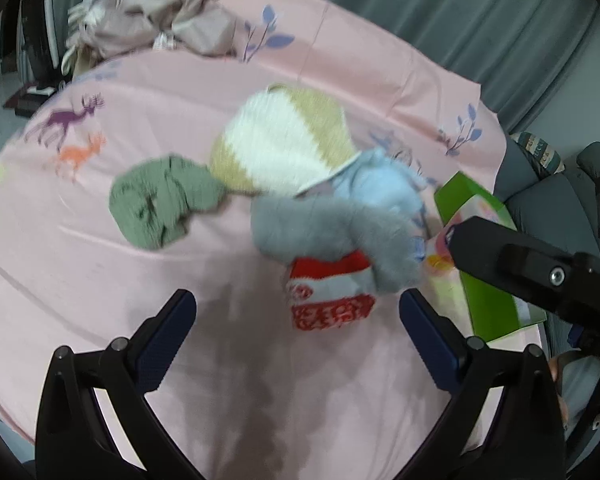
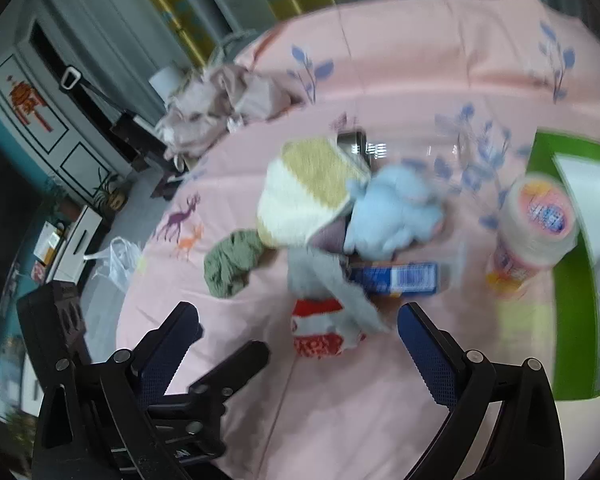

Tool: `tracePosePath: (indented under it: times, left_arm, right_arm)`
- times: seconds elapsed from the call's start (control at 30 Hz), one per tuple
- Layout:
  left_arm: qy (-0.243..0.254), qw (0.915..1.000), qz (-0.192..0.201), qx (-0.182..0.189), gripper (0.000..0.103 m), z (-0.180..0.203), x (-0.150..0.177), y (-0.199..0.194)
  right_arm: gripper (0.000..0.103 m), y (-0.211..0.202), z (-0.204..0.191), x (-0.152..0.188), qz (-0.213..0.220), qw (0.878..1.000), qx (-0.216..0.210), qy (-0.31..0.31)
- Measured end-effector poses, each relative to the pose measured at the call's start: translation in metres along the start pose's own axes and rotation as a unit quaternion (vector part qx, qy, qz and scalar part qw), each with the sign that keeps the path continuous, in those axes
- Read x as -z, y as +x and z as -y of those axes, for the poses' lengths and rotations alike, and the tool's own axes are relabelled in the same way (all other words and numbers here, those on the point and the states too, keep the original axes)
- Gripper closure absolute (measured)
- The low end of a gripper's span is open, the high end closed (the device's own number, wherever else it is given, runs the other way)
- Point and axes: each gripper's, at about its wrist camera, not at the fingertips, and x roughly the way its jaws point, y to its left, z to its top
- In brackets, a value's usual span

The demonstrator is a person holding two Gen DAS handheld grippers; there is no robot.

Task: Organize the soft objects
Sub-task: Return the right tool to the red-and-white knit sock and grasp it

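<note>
A pile of soft things lies on the pink cloth [image 1: 100, 248]: a cream-and-yellow knit hat [image 1: 284, 144], a green knit piece [image 1: 160, 204], a light blue plush [image 1: 380, 184], a grey furry piece [image 1: 332, 232] and a red-and-white sock [image 1: 328, 296]. My left gripper [image 1: 298, 308] hangs open just short of the sock, nothing between its fingers. In the right wrist view the same hat [image 2: 308, 188], green piece [image 2: 232, 260], blue plush [image 2: 396, 212], grey piece [image 2: 328, 280] and sock [image 2: 320, 332] show. My right gripper [image 2: 298, 320] is wide open and empty, close to the sock.
A green box [image 2: 572, 264] stands at the right edge, with a pink-lidded jar [image 2: 536, 220] and a blue can [image 2: 396, 278] beside the pile. A beige crumpled cloth [image 1: 156, 20] lies at the far side. The other gripper [image 1: 532, 268] reaches in from the right.
</note>
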Motion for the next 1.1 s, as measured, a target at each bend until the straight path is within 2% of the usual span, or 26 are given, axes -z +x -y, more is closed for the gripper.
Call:
tracePosePath:
  times: [0.03,0.07,0.1,0.23,0.3,0.33,0.47,0.57,0.67,0.77,1.03,1.1]
  left_arm:
    - [-0.004,1.0000,-0.007,0.002,0.006,-0.002,0.002,0.005]
    - [-0.008,0.9999,-0.014,0.003,0.007,-0.003,0.004,0.011]
    - [-0.012,0.9997,-0.021,0.007,0.009,-0.005,0.006,0.016]
    - [-0.030,0.9983,-0.044,0.022,0.014,-0.008,0.010,0.031]
    - [-0.031,0.9978,-0.051,0.027,0.019,-0.008,0.012,0.035]
    - [-0.030,0.9976,-0.055,0.029,0.023,-0.007,0.013,0.037]
    - [-0.039,0.9970,-0.056,0.035,0.026,-0.010,0.014,0.041]
    - [-0.042,0.9963,-0.055,0.052,0.037,-0.011,0.012,0.041]
    - [-0.046,0.9956,-0.058,0.058,0.038,-0.010,0.013,0.045]
    - [-0.041,0.9956,-0.056,0.062,0.044,-0.007,0.011,0.048]
    - [-0.033,0.9940,-0.067,0.079,0.063,-0.003,0.011,0.057]
    - [-0.033,0.9940,-0.068,0.079,0.065,-0.003,0.010,0.058]
  right_arm:
    - [0.003,0.005,0.001,0.001,-0.006,1.000,0.001,0.003]
    - [0.008,0.011,0.003,0.003,-0.015,1.000,0.000,0.005]
    - [0.016,0.013,0.005,0.003,-0.020,1.000,-0.001,0.009]
    - [0.038,0.023,0.010,0.003,-0.039,0.998,-0.023,0.032]
    - [0.049,0.019,0.010,0.003,-0.026,0.999,-0.015,0.035]
    - [0.050,0.015,0.009,0.002,-0.017,0.999,-0.012,0.031]
    - [0.050,0.012,0.002,0.001,-0.017,0.999,-0.024,0.014]
    - [0.050,0.024,0.003,0.001,-0.035,0.999,-0.018,0.013]
    - [0.050,0.046,0.013,0.002,-0.065,0.997,0.009,0.034]
    - [0.050,0.060,0.025,0.003,-0.083,0.995,0.015,0.057]
    - [0.049,0.079,0.036,0.008,-0.099,0.993,0.027,0.060]
    - [0.049,0.083,0.037,0.010,-0.098,0.993,0.025,0.059]
